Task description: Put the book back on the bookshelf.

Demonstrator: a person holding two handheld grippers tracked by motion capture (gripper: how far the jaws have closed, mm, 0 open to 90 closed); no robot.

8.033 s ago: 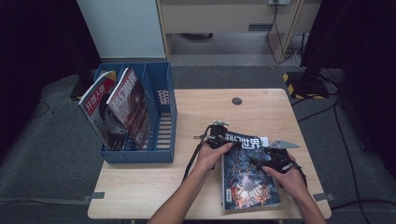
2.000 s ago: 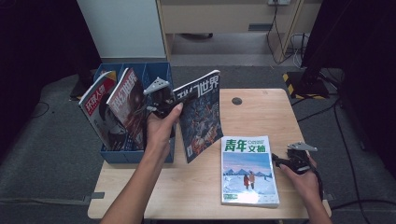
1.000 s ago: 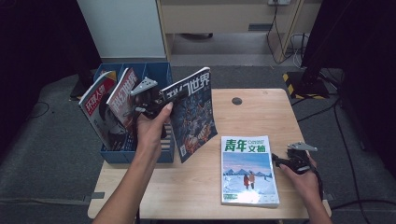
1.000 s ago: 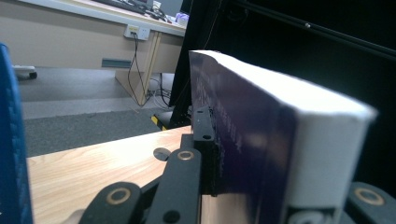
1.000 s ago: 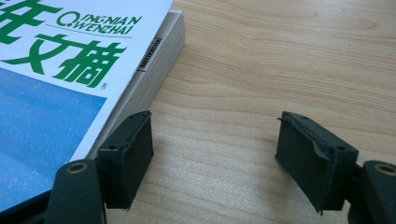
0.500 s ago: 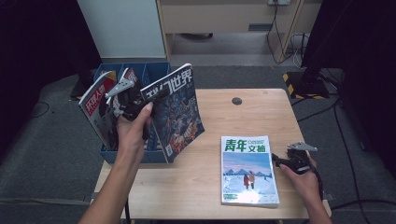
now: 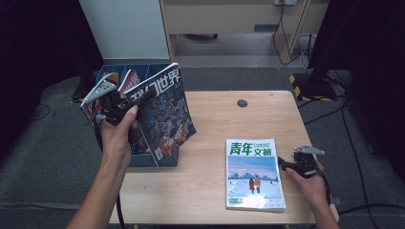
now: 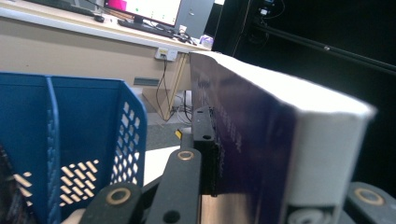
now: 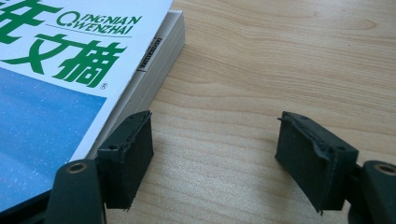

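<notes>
My left gripper squeezes the dark magazine just above the blue bin, so I should keep it straight and slide it slowly into an empty slot.

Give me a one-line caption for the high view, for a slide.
Left gripper holds a dark magazine upright over the blue rack; right gripper rests open beside a magazine lying flat on the table.
</notes>
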